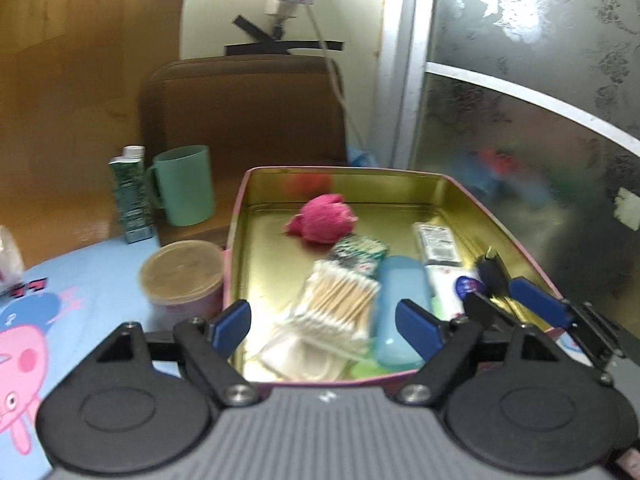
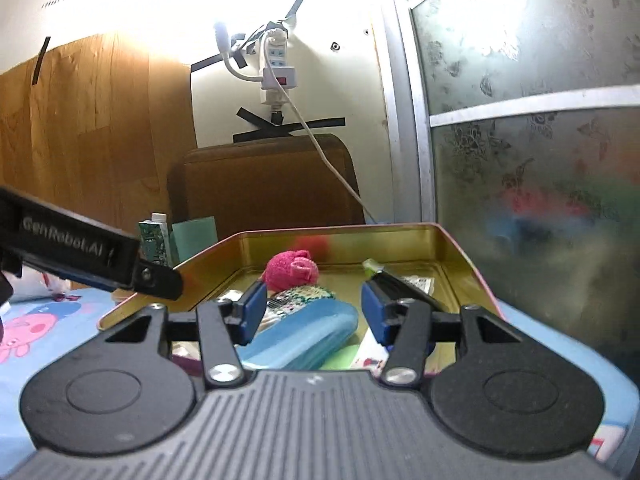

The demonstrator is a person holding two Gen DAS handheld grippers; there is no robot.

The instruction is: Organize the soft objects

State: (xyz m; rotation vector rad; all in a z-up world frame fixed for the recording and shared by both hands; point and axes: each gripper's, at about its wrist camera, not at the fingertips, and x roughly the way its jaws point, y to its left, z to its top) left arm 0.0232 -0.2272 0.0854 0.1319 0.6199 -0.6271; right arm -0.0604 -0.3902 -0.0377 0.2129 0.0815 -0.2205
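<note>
A gold tin tray point(image 1: 240, 216) with pink outer walls holds a pink knitted soft toy point(image 1: 320, 218) near its far end. Closer lie a pack of cotton swabs point(image 1: 340, 304), a blue case point(image 1: 400, 312), a green patterned packet point(image 1: 358, 254) and white tubes point(image 1: 438, 242). My left gripper point(image 1: 324, 324) hangs open over the tray's near end, above the swabs, with nothing between its pads. In the right wrist view my right gripper point(image 2: 314, 312) is open just above the blue case point(image 2: 300, 336). The pink toy point(image 2: 292, 270) sits beyond it, and the tray wall point(image 2: 460, 252) rises on the right.
A green mug point(image 1: 188, 184), a green carton point(image 1: 130, 196) and a lidded round tub point(image 1: 182, 276) stand left of the tray on a blue cartoon cloth point(image 1: 60, 300). A brown chair back point(image 1: 248, 108) is behind. A frosted glass door point(image 1: 540, 120) closes off the right.
</note>
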